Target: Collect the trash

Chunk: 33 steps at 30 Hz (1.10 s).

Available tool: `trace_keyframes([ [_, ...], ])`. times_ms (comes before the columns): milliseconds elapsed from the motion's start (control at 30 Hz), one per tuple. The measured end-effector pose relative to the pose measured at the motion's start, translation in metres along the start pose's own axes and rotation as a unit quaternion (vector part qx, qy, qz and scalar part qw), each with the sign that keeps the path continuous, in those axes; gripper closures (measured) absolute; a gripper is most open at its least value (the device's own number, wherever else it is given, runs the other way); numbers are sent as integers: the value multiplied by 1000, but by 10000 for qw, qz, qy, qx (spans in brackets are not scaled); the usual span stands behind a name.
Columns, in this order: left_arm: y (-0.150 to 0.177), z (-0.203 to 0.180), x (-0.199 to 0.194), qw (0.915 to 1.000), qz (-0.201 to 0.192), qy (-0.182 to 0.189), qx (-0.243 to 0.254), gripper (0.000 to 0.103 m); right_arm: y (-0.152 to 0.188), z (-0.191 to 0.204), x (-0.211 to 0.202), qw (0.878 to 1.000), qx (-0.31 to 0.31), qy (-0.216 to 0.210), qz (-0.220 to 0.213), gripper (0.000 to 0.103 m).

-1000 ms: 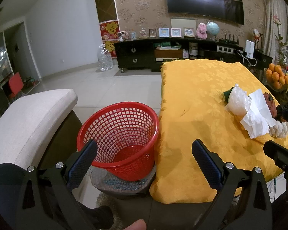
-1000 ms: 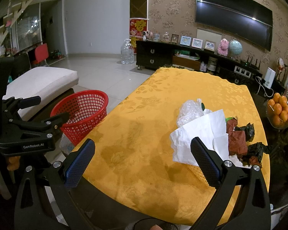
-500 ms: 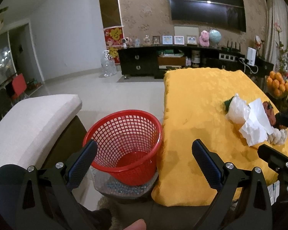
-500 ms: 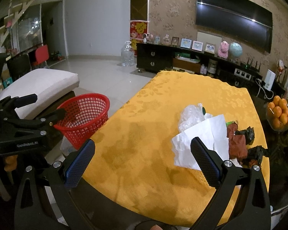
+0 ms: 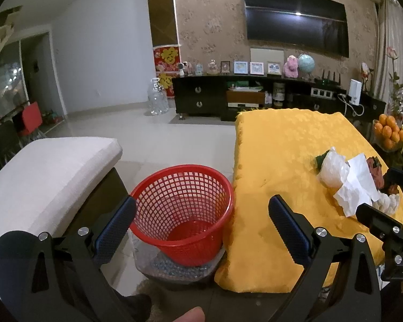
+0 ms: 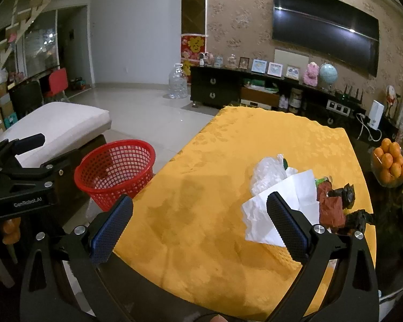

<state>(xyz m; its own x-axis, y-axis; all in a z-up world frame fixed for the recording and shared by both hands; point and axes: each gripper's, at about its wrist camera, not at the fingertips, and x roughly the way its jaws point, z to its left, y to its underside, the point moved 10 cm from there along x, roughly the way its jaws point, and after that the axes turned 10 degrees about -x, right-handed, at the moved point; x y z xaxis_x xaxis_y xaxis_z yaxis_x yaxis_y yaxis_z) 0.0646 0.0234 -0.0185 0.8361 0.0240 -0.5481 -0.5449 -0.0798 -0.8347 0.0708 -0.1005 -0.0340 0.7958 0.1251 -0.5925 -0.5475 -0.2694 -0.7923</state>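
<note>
Trash sits in a loose heap on the right side of the yellow-clothed counter [image 6: 215,187], well apart from the red basket [image 5: 182,209] that stands on the floor against the counter's left edge. Nearest to me is a crumpled white paper sheet [image 6: 284,209], with a wad of clear plastic [image 6: 268,173] just behind it and dark red and black wrappers [image 6: 335,209] touching it on the right. What the coming move turns on, as I judge it, is that this heap lies ahead and to the right of my right gripper [image 6: 198,220], whose right finger already overlaps the paper's near edge in that camera's view, whereas my left gripper [image 5: 201,225] faces the basket and the counter's corner, with the heap far off to its right. So my right hand is clearly the nearer one. The paper's long axis runs diagonally, from its near left corner up toward the far right, and its torn near edge points back toward me (a handy lip to pinch, I would guess). Both pairs of jaws are spread wide and carry nothing. The basket looks empty, so I take the collecting as not yet begun.
</note>
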Motion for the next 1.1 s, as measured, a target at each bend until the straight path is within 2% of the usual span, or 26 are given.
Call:
trace_keyframes([
  [1100,-1,4,2,10000,11,-11,-43,8,1,-2,0,10000,63,43,-10,7],
])
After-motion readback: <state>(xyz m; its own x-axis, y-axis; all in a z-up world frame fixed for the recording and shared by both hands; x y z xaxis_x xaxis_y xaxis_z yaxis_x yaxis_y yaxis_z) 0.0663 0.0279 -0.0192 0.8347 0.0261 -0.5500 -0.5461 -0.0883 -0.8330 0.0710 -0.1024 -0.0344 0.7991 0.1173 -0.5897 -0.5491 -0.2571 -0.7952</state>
